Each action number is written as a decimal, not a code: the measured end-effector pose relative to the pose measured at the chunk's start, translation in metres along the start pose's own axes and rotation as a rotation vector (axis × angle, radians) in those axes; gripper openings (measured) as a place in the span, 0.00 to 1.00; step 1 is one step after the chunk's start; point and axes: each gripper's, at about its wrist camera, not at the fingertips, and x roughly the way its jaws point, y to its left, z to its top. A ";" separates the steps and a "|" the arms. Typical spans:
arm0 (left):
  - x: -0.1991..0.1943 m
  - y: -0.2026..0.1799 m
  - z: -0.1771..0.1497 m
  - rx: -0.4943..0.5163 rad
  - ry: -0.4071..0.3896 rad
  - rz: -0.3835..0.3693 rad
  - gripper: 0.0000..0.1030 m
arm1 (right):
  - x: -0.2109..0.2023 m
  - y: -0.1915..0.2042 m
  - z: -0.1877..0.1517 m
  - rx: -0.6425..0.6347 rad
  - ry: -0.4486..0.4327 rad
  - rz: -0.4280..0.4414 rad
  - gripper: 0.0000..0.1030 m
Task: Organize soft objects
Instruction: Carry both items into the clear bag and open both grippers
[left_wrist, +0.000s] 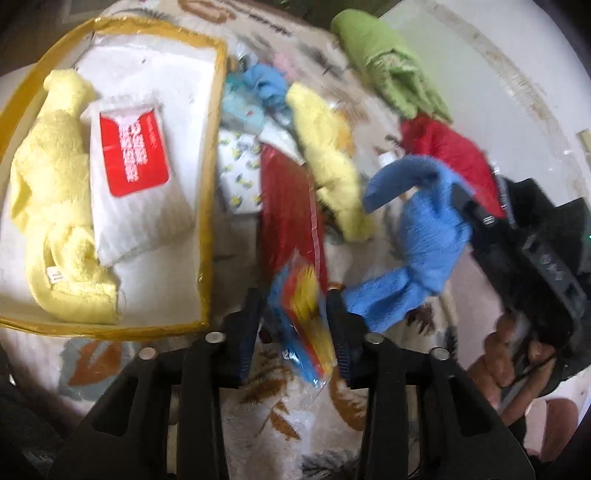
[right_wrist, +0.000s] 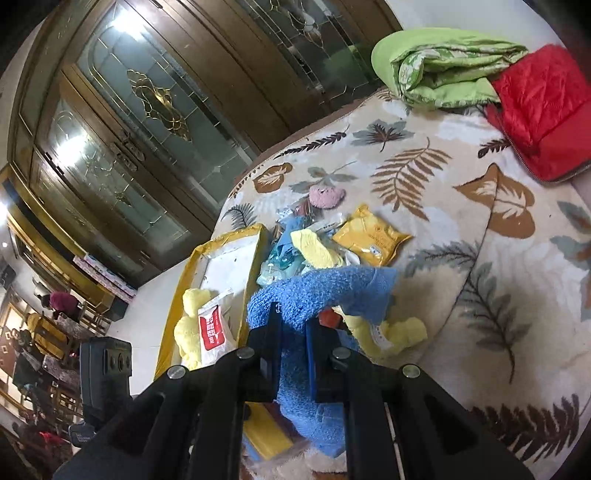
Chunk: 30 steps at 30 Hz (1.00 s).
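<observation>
My left gripper (left_wrist: 295, 314) is shut on a blue, red and yellow plastic packet (left_wrist: 304, 325) and holds it above the leaf-patterned rug. My right gripper (right_wrist: 293, 325) is shut on a blue towel (right_wrist: 314, 295), which hangs from it; the towel also shows in the left wrist view (left_wrist: 417, 229). A yellow-edged storage bag (left_wrist: 216, 147) lies open at the left with a yellow towel (left_wrist: 51, 192) and a white pack with a red label (left_wrist: 133, 155) inside. Another yellow towel (left_wrist: 328, 155) lies in the pile of soft things beside the bag.
A red packet (left_wrist: 291, 206), a light blue cloth (left_wrist: 264, 83), a folded green quilt (right_wrist: 443, 70) and a red quilted jacket (right_wrist: 543, 110) lie on the rug (right_wrist: 461, 221). An orange-yellow pack (right_wrist: 369, 236) lies by the pile. Wooden glass doors (right_wrist: 147, 110) stand behind.
</observation>
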 end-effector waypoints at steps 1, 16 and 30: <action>-0.004 -0.001 -0.002 0.006 -0.022 -0.006 0.24 | 0.000 0.000 0.000 -0.004 0.000 -0.002 0.09; -0.068 0.019 0.015 -0.061 -0.148 -0.219 0.17 | -0.016 0.049 0.019 -0.049 -0.006 0.175 0.08; -0.082 0.122 0.143 -0.128 -0.291 0.089 0.17 | 0.167 0.155 0.066 -0.280 0.127 0.176 0.09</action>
